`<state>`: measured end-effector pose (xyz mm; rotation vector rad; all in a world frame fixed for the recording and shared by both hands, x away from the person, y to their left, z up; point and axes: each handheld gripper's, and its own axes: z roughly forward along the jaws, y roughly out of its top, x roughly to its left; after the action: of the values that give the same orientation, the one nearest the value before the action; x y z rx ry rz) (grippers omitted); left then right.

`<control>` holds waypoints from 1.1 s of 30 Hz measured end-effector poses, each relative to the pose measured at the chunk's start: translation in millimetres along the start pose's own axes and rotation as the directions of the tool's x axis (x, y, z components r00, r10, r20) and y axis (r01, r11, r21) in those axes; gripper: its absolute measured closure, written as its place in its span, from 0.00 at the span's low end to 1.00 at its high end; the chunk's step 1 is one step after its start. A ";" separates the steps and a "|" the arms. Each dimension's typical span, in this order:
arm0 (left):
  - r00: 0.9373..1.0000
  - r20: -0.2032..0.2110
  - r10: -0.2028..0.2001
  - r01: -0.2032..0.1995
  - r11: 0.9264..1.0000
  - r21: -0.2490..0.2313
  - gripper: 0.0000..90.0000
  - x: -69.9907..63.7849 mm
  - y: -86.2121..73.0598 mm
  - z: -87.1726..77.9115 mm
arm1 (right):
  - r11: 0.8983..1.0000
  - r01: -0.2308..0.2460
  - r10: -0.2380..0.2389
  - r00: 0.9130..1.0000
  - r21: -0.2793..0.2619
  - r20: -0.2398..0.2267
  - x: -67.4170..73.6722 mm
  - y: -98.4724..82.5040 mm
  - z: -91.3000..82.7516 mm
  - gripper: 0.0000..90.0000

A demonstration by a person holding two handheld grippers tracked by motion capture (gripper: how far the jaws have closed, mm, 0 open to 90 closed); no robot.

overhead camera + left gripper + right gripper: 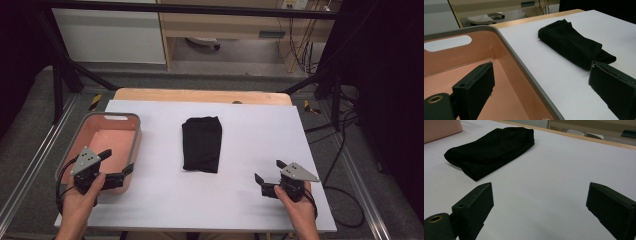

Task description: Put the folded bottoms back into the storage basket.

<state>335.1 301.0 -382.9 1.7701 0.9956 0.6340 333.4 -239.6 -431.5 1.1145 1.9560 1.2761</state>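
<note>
A folded black cloth (202, 144) lies in the middle of the white table top (260, 130). At the left stands a pink bin (136, 145) with a grey rim, nothing inside it. My left gripper (119, 161) hovers over the bin's near right corner, jaws wide apart and holding nothing. In the left gripper view (544, 86) one jaw is above the bin floor and the other above the table, with the cloth (571, 45) ahead. My right gripper (269, 170) is near the front right, open and pointing toward the cloth (491, 150) from a short distance (540, 207).
The bin rim (519, 62) runs between the left jaws. A wooden table edge (200, 95) shows beyond the white sheet. Black frame bars and cables (345, 130) surround the table. A corner of the bin (441, 127) sits past the cloth in the right gripper view.
</note>
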 end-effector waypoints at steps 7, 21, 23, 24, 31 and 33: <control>1.000 0.017 0.016 -0.016 1.000 0.002 0.07 -4.9 -0.1 3.4 | 1.000 0.003 -0.003 1.000 -0.005 -0.006 -1.2 0.8 1.4 0.08; 0.995 0.065 0.072 -0.071 0.997 -0.029 0.06 -36.1 14.7 6.2 | 1.000 0.000 0.000 1.000 -0.013 0.000 -1.3 2.3 2.6 0.08; 0.994 0.079 0.081 -0.080 0.997 -0.023 0.06 -44.1 18.7 8.6 | 1.000 -0.001 0.001 1.000 -0.012 0.003 -1.7 2.3 2.3 0.08; 0.992 0.085 0.092 -0.090 0.996 -0.021 0.06 -48.3 20.8 10.7 | 1.000 -0.012 0.012 1.000 -0.018 0.003 -2.4 3.6 1.6 0.08; 0.985 0.123 0.120 -0.122 0.992 0.011 0.05 -72.0 28.0 31.6 | 1.000 -0.014 0.014 1.000 -0.009 0.009 -1.5 4.9 0.5 0.08; 0.983 0.135 0.127 -0.133 0.991 0.032 0.05 -76.1 28.9 38.2 | 1.000 -0.007 0.007 1.000 -0.010 0.005 -0.6 5.5 0.6 0.08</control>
<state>334.3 212.0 -369.9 1.8987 0.8120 0.5719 336.1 -238.7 -426.7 1.1199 1.9420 1.2843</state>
